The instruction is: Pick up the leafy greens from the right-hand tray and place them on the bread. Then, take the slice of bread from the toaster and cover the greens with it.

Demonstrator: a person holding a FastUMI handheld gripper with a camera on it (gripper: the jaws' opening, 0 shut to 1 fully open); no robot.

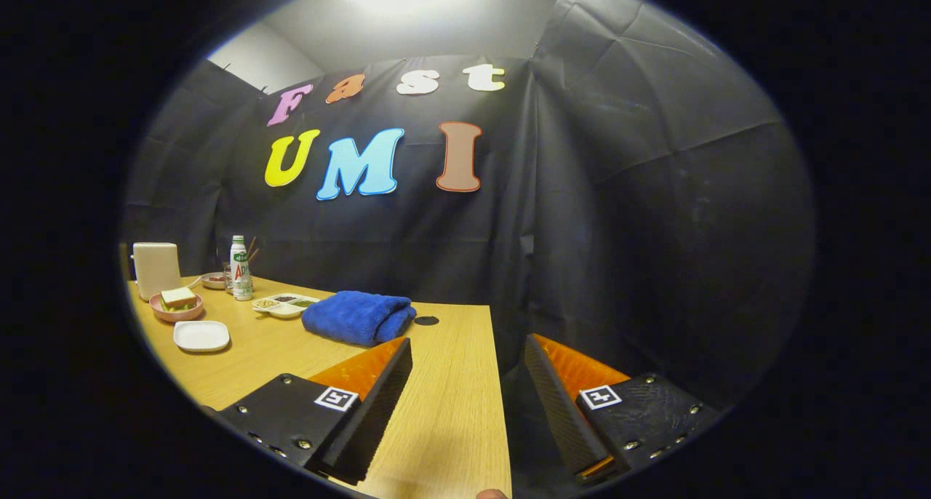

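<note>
The claw (465,404) hangs open and empty over the worktop (451,412), well apart from a pink plate (175,310). There a bread slice (178,296) already covers the greens (177,306), beside the toaster (156,268). The sandwich looks assembled as the task wants.

Harsh glare overhead; dim booth; sharp centre; fisheye bending at edges.

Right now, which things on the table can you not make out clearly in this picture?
- Toaster, gripper view: its slot is turned away, so any bread inside is hidden.
- Pink plate: bread on top; what lies under it is too small to tell.
- Divided dish: contents too small.
- Small bowl behind the bottle: partly hidden.
- Gripper: open, holding nothing.
</note>
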